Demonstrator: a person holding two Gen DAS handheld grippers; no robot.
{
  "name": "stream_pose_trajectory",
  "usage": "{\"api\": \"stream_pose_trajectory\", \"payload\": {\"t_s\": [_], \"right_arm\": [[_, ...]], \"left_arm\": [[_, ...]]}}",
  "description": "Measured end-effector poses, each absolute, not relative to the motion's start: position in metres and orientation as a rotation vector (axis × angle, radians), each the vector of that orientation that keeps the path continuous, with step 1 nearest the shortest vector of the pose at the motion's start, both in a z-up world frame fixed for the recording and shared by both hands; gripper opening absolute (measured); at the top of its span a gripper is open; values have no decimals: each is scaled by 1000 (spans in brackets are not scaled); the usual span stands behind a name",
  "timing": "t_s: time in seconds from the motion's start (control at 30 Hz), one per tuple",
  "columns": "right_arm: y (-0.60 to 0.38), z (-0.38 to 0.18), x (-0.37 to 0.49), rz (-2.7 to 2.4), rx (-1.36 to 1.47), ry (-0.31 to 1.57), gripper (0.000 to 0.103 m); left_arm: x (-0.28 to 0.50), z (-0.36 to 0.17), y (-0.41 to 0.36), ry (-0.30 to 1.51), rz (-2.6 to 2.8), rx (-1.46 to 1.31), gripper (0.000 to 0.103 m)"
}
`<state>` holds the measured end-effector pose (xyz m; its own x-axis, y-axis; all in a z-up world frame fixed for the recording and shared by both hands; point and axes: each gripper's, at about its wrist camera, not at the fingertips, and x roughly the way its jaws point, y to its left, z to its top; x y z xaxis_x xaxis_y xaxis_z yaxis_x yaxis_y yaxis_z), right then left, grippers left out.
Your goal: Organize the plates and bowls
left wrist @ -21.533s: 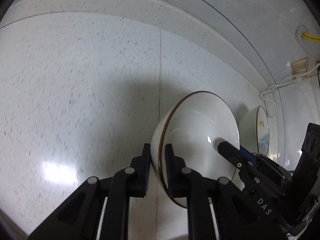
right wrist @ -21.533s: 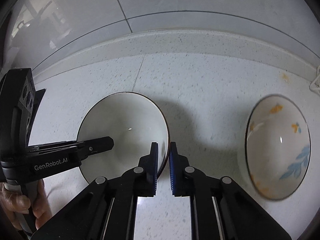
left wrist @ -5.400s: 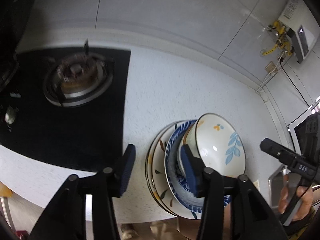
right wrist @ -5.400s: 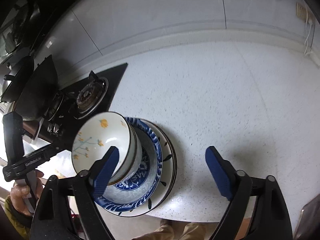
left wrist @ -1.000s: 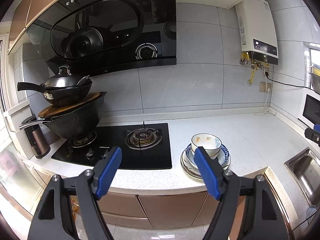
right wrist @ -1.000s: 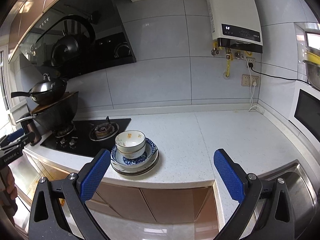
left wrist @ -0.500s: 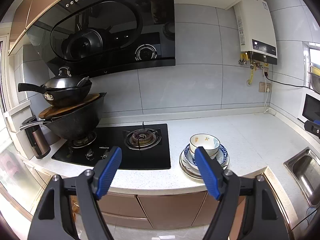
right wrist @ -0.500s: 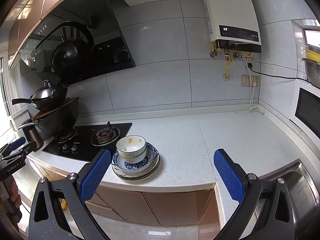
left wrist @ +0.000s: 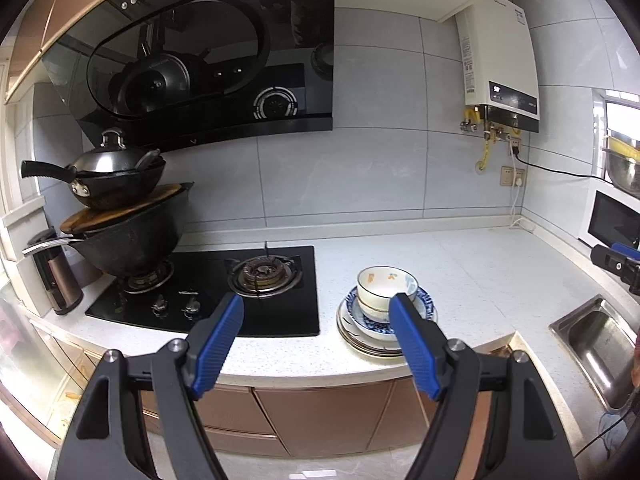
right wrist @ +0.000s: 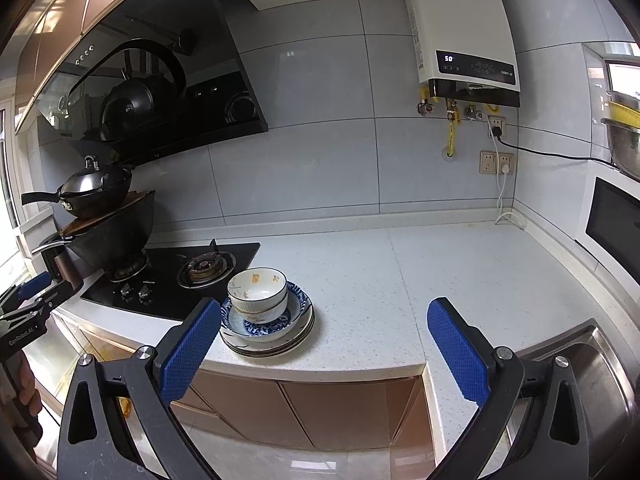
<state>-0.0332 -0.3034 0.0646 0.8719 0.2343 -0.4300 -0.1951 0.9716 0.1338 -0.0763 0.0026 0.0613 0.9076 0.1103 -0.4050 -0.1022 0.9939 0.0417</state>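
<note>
Stacking looks finished. In the left wrist view the bowls (left wrist: 387, 291) sit nested on the plates (left wrist: 370, 342), right of the frame centre, near the front edge of the desk (left wrist: 472, 268) and just beside the black stove (left wrist: 224, 300). I judge they are piled this way, small on large, to save room and stand steady. The left tongs (left wrist: 316, 334) are released, pads wide apart and holding nothing, and they hang before the desk edge, level, well apart from the pile.

In the right wrist view the same bowls (right wrist: 258, 292) stand on the plates (right wrist: 268, 338), left of centre. The right tongs (right wrist: 324, 346) are also spread wide and empty, held low before the cabinet front, pointing at the wall.
</note>
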Motion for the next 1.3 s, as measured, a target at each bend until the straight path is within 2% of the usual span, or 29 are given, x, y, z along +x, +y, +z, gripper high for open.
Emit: {"api": "stream_pose_trajectory", "payload": {"t_s": [0.83,1.17,1.3], "right_arm": [[-309,47,-17,300,161,562,102],[-304,44,-20,283,68,564,102],[-298,39,-19,294,-12,623,102]], "left_arm": [[-70,63,-5,413,124,11,75],[-71,60,-7,415,145,18,75],[-74,56,-6,425,163,35,75]]}}
